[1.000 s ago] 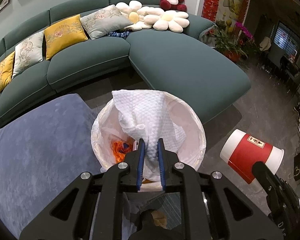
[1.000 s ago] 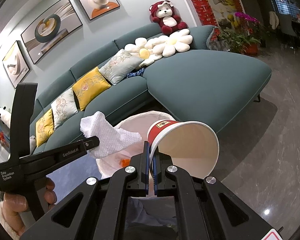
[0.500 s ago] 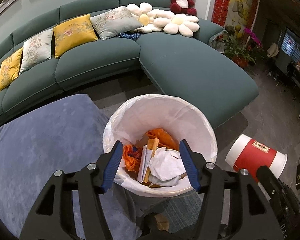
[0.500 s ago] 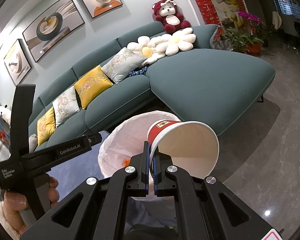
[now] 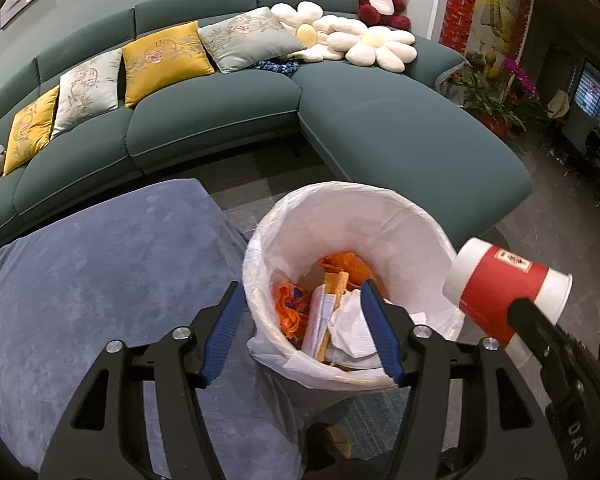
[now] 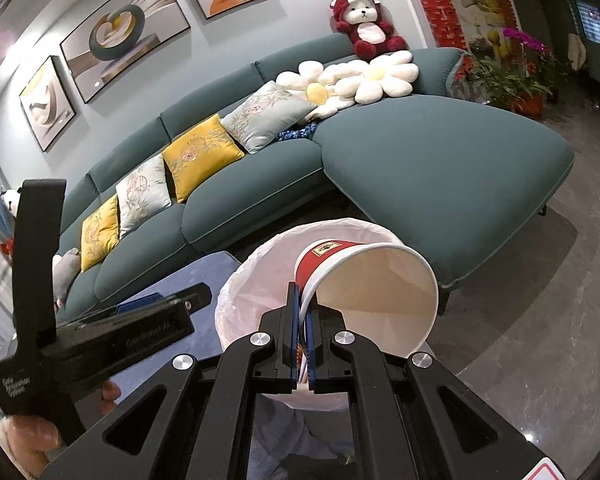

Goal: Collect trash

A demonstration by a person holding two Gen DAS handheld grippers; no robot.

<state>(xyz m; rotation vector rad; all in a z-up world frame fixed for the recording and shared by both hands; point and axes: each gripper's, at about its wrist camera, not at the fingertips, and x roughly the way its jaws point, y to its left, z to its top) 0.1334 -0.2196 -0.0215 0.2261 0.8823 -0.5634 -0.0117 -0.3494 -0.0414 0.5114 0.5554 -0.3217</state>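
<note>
The left gripper (image 5: 302, 334) is opening, empty, over the lined bin (image 5: 396, 216); the right gripper (image 6: 301, 322) pinches the rim of a red paper cup (image 6: 364, 280) beside that bin. The cup looks light and crushable, so the rim grip seems wise

We see a round trash bin (image 5: 352, 240) with a thin white bag folded over its rim. It stands upright on the floor, just beside the corner of a blue rug. Inside we see orange wrappers (image 5: 290, 308), a tan strip and crumpled white paper (image 5: 350, 330), piled toward the near side. A red paper cup (image 6: 364, 284) with a white rim and a small label is tipped on its side. It is empty, up in the air, at the bin's right edge.
</note>
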